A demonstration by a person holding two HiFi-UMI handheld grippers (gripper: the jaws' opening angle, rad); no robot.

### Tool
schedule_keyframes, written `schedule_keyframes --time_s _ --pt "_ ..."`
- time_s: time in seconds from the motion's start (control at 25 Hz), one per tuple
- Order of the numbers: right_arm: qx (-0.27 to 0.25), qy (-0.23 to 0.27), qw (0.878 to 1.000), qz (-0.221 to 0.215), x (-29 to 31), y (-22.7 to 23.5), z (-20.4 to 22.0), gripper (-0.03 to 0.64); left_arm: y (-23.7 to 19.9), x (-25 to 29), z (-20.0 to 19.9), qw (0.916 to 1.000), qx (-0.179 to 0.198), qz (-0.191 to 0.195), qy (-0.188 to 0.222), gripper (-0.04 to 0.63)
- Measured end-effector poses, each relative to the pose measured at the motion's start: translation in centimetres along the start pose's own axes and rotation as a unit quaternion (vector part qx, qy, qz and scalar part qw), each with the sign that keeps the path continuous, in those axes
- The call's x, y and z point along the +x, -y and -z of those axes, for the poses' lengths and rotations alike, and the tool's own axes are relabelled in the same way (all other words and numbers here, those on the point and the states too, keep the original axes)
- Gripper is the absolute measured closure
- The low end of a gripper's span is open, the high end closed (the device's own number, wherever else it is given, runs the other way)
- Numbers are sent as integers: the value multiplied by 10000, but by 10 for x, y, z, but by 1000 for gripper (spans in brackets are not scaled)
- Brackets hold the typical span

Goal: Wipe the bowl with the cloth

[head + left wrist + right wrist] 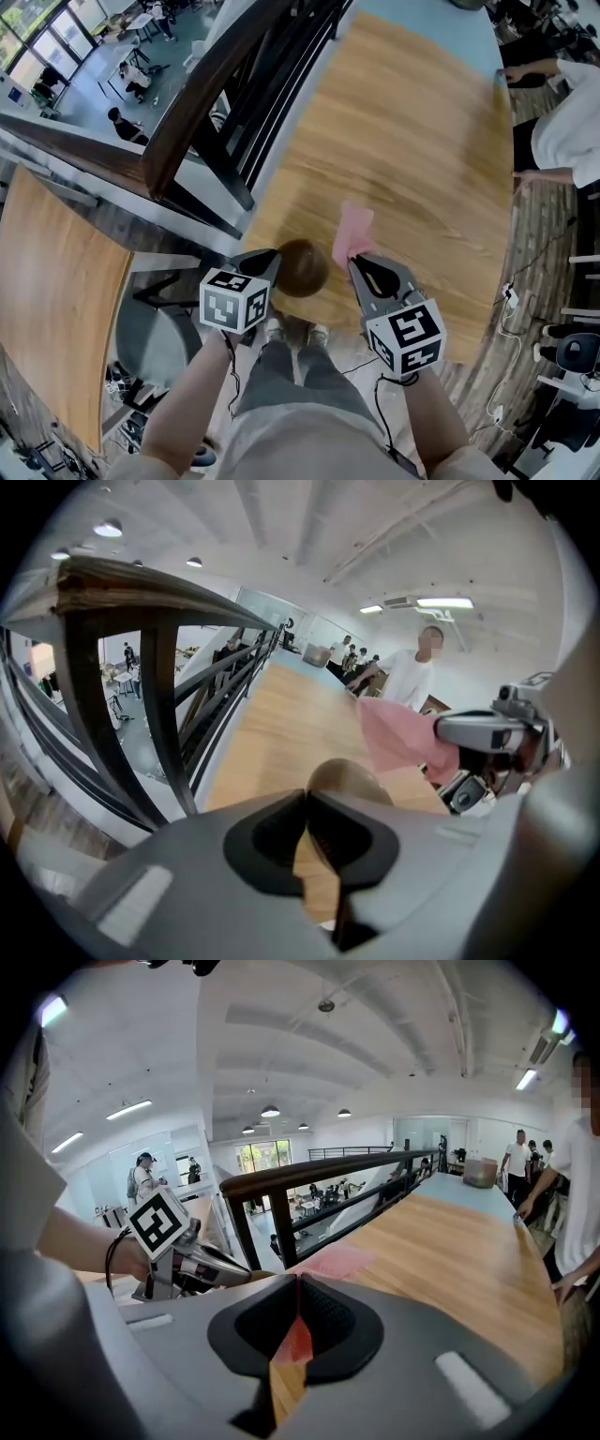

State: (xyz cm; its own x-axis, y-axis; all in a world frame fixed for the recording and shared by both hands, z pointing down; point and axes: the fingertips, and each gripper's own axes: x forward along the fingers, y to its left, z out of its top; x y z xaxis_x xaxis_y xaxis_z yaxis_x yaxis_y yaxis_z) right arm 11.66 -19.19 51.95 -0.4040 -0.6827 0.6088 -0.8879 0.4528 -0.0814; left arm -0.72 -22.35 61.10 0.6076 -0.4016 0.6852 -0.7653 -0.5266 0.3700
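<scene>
1. Brown bowl (302, 267) at the near edge of the wooden table (412, 141), pinched by its rim in the clenched left gripper (270, 261).
2. Pink cloth (354, 232) just right of the bowl, clamped in the closed jaws of the right gripper (356, 267), spreading out beyond the tips.
3. Dark railing (216, 84) along the table's left side.
4. Person in white (572, 127) at the far right.

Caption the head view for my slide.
Left gripper pinches the bowl by its rim; right gripper holds the pink cloth, over a wooden table.

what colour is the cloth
Pink. The cloth shows best in the left gripper view.
</scene>
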Motion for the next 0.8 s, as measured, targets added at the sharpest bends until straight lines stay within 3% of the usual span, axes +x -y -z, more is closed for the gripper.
schedule_keyframes --time_s 0.28,0.8 --pt "80 -247 9996 -54 16 2 23 603 -16 28 30 9991 -268 45 -332 581" --pt "154 -494 9985 -156 25 -10 52 602 -31 49 65 9955 -783 175 -511 574"
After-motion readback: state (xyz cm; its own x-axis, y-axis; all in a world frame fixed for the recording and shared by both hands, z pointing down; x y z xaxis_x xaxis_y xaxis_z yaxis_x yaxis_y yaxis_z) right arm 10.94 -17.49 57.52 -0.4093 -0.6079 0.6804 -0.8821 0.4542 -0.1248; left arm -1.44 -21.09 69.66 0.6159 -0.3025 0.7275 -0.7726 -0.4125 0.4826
